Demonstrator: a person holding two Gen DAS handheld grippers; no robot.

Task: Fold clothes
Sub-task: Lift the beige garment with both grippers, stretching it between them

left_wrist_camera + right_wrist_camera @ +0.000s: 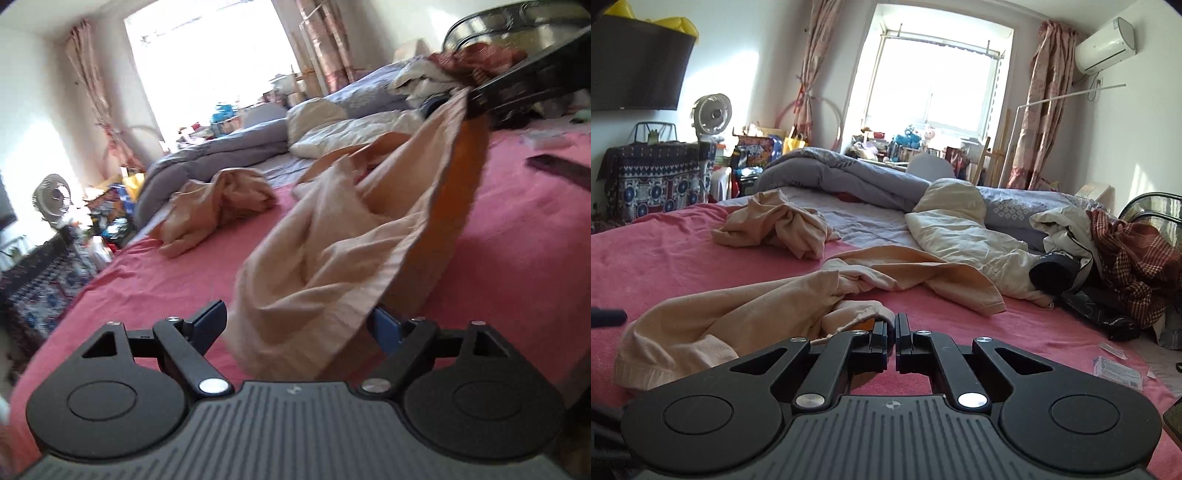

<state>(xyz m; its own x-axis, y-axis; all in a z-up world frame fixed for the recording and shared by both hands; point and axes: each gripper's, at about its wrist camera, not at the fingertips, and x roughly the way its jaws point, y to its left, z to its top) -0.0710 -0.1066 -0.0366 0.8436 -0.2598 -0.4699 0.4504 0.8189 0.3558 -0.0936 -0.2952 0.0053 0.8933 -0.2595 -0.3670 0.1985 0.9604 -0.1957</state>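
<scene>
Peach cotton, soft and badly rumpled, fills my left wrist view: the peach garment [332,236] lies heaped on the pink bed sheet [155,266], with one hemmed edge drawn up taut toward the right gripper [476,99], which pinches it at the top right. My left gripper [299,325] stands with its jaws wide apart and empty; the lower hem droops between the blue pads [208,319], which do not press on it. I judge folding barely begun: nothing lies flat or squared yet, and a second peach garment [221,199] sits crumpled beyond the first, untouched. From the right wrist view, the right gripper [891,332] has its jaws together, clamped on a frayed edge of the peach garment [738,314], which spreads left and away from it in loose, thick folds over the pink bed sheet [665,251]. Beyond it the second peach garment [775,225] is a knotted lump, with a puffy grey quilt [849,177] behind.
</scene>
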